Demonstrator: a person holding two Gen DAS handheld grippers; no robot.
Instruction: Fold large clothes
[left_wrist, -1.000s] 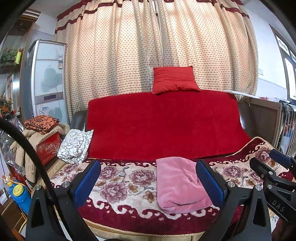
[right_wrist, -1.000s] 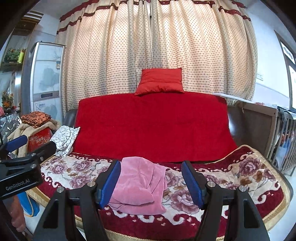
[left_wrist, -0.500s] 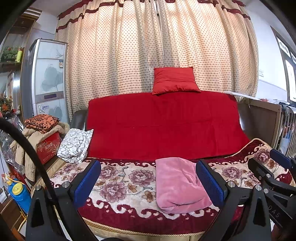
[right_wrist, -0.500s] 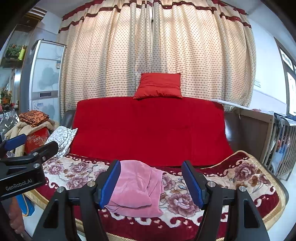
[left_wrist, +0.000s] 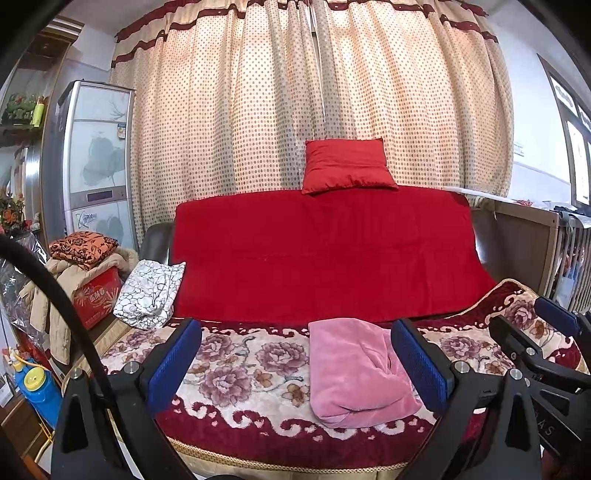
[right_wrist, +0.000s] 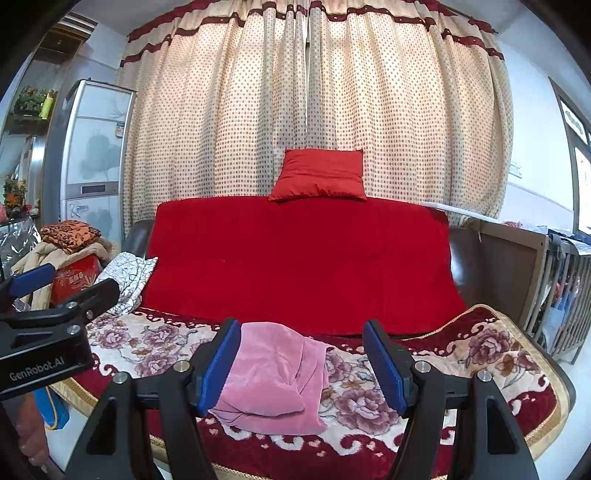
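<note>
Red-covered sofa (left_wrist: 328, 251) with floral seat blanket (left_wrist: 236, 365), red cushion (left_wrist: 347, 166) on top, backlit dotted cream curtains (left_wrist: 229, 110), tall glass-front cabinet (left_wrist: 96, 162) at left, pale walls (left_wrist: 532, 122)

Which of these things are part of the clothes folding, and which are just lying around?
Part of the job:
pink garment
left gripper
right gripper

Just lying about:
red cushion
black-and-white cloth
orange patterned cloth
floral blanket

A soft pink velvety garment (left_wrist: 354, 373) (right_wrist: 275, 380), folded into a plump, roughly rectangular bundle with a rounded fold along its near edge and a few creases on its right side, lies flat in the lower centre of both frames on a floral red-and-cream blanket.
</note>
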